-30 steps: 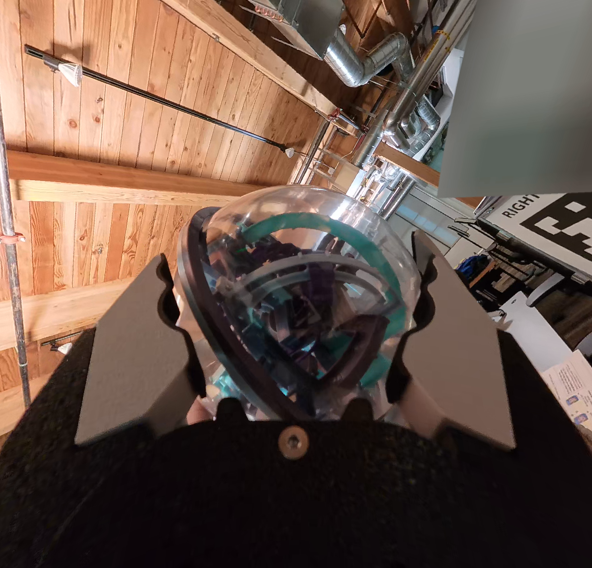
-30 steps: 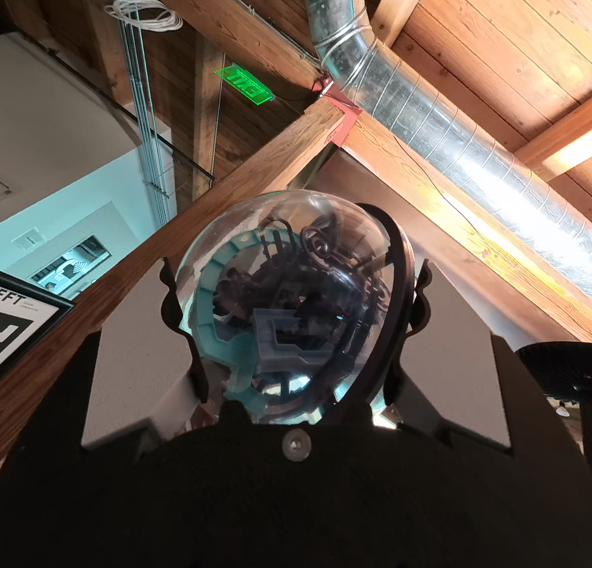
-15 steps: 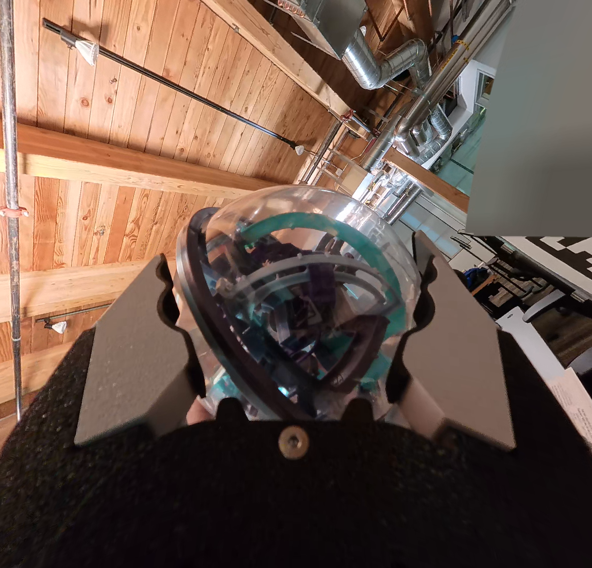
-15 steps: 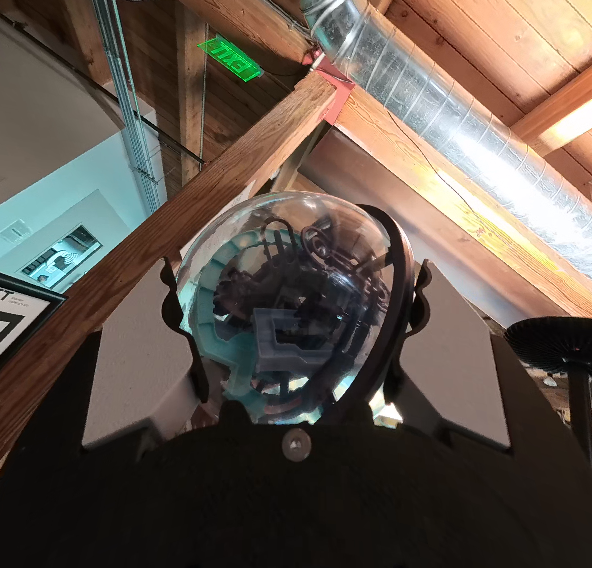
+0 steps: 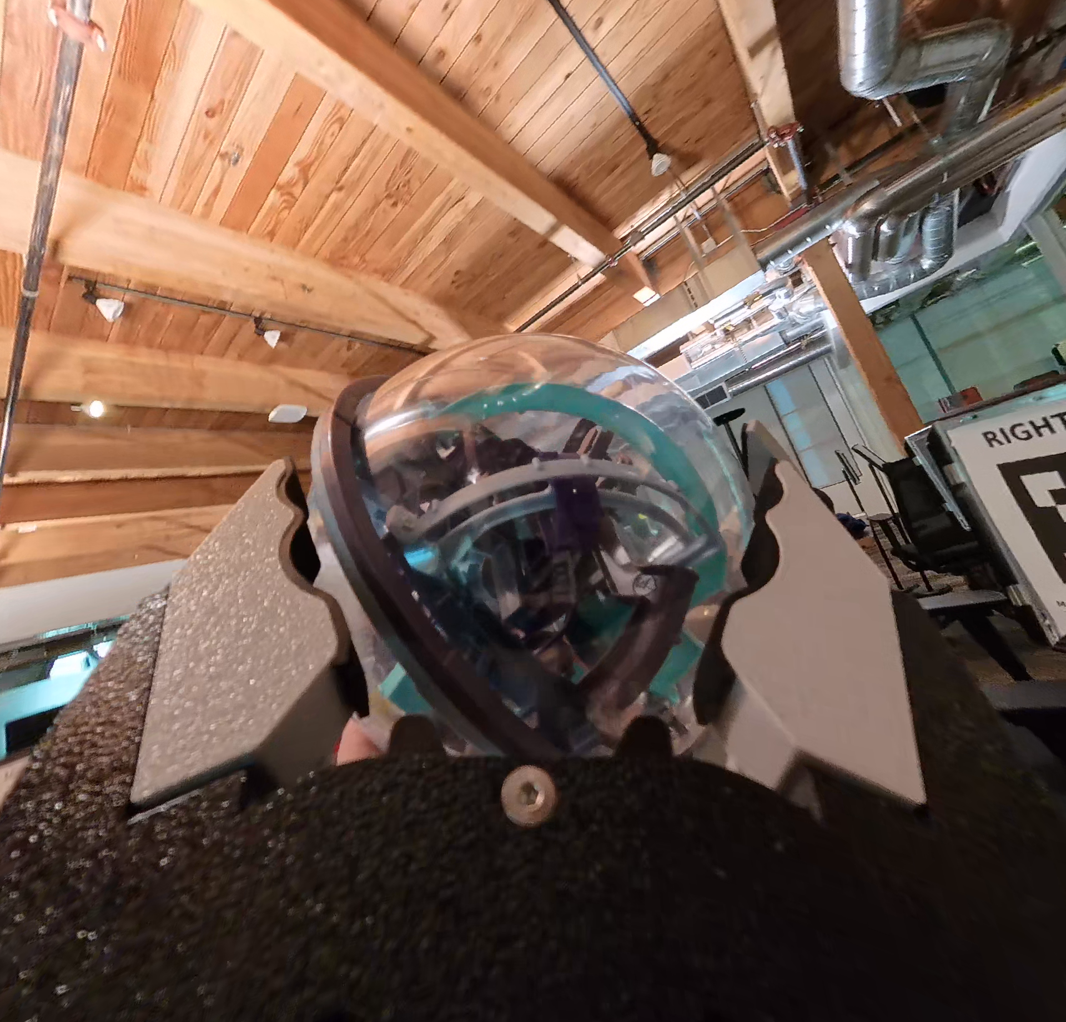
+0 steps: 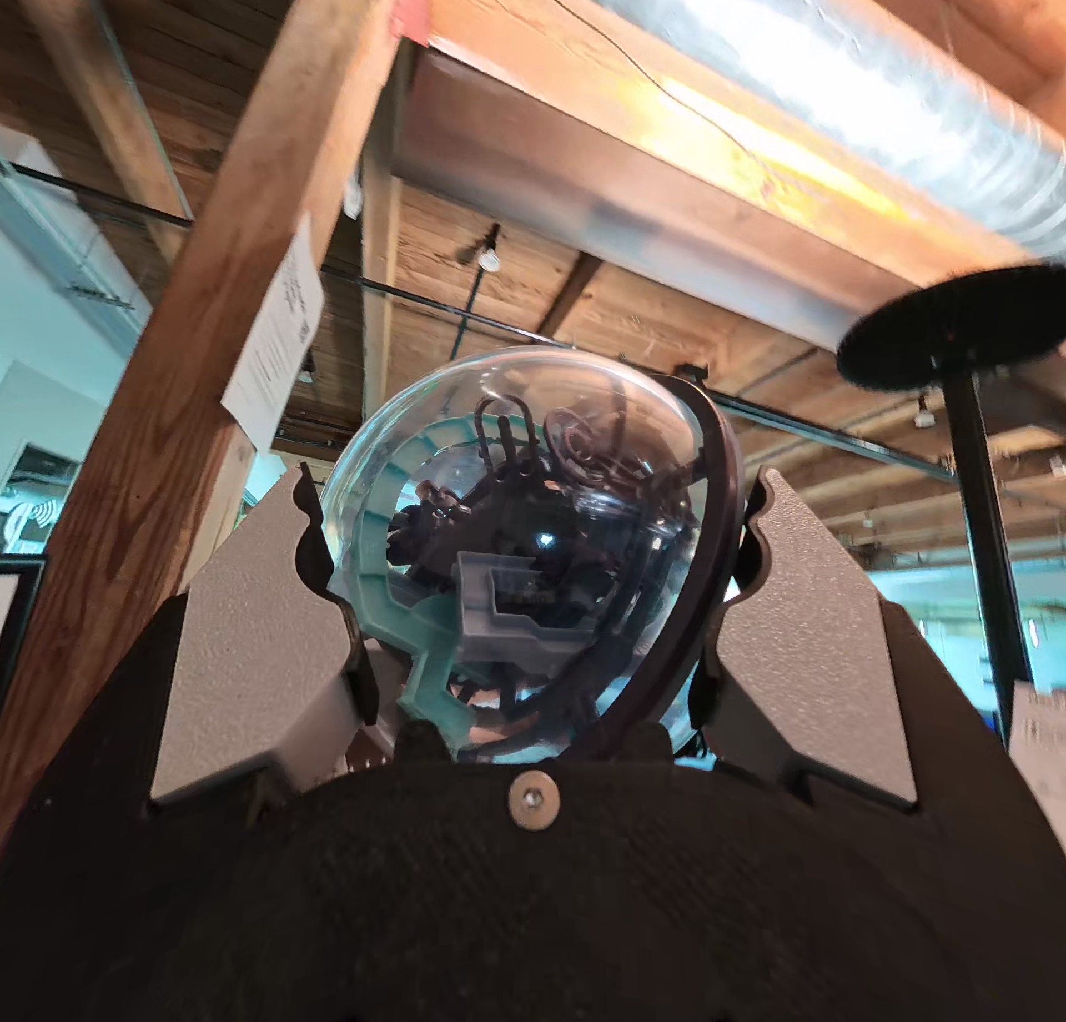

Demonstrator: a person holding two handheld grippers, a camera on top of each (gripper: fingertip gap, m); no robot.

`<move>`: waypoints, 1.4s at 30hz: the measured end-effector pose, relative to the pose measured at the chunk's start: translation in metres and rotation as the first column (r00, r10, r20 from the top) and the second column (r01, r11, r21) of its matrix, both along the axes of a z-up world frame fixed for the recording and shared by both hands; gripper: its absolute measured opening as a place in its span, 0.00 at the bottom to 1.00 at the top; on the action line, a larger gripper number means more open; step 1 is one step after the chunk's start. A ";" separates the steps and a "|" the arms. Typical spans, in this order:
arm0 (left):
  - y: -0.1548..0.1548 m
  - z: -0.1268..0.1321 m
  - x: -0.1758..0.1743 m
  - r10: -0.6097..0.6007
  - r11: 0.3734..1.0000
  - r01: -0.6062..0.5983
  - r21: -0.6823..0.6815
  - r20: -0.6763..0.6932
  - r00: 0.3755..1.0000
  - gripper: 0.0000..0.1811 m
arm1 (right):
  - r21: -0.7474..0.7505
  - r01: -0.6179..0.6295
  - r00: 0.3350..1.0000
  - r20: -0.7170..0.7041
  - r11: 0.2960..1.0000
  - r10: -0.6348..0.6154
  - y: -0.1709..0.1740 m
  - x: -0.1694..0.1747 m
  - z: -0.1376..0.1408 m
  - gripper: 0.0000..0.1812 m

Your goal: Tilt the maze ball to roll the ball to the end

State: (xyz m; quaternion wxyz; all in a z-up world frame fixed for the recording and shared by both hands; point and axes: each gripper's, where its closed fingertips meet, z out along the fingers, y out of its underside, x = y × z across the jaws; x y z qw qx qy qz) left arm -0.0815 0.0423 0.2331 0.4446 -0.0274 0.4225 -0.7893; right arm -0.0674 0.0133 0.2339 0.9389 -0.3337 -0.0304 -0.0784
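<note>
Overhead, my left hand-held gripper and right hand-held gripper both clamp the clear maze ball, centre frame, wooden ceiling behind.

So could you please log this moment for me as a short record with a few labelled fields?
Object: clear plastic maze ball with teal, grey and dark tracks inside
Left tongs: shut on the maze ball, one grey finger at each side
Right tongs: shut on the maze ball likewise
Dark equator ring: tilted, near the right finger in the right wrist view
Small rolling ball: cannot be picked out
Surroundings: wooden plank ceiling, silver ventilation duct
</note>
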 end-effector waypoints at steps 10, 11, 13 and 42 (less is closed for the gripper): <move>0.013 -0.075 0.028 0.066 0.994 -0.068 0.089 0.024 0.998 0.81 | 0.077 -0.071 0.997 0.022 0.995 0.069 0.015 0.031 -0.079 0.77; 0.010 -0.077 0.023 0.078 0.990 -0.086 0.114 0.074 0.994 0.81 | 0.109 -0.086 0.995 0.068 0.990 0.079 0.012 0.027 -0.082 0.77; 0.000 -0.078 0.009 0.088 0.979 -0.120 0.165 0.190 0.978 0.81 | 0.182 -0.119 0.981 0.171 0.976 0.088 0.001 0.015 -0.083 0.77; 0.002 -0.044 0.004 0.171 0.973 -0.185 0.137 0.108 0.979 0.81 | 0.269 -0.159 0.987 0.075 0.950 0.144 -0.005 0.013 -0.056 0.70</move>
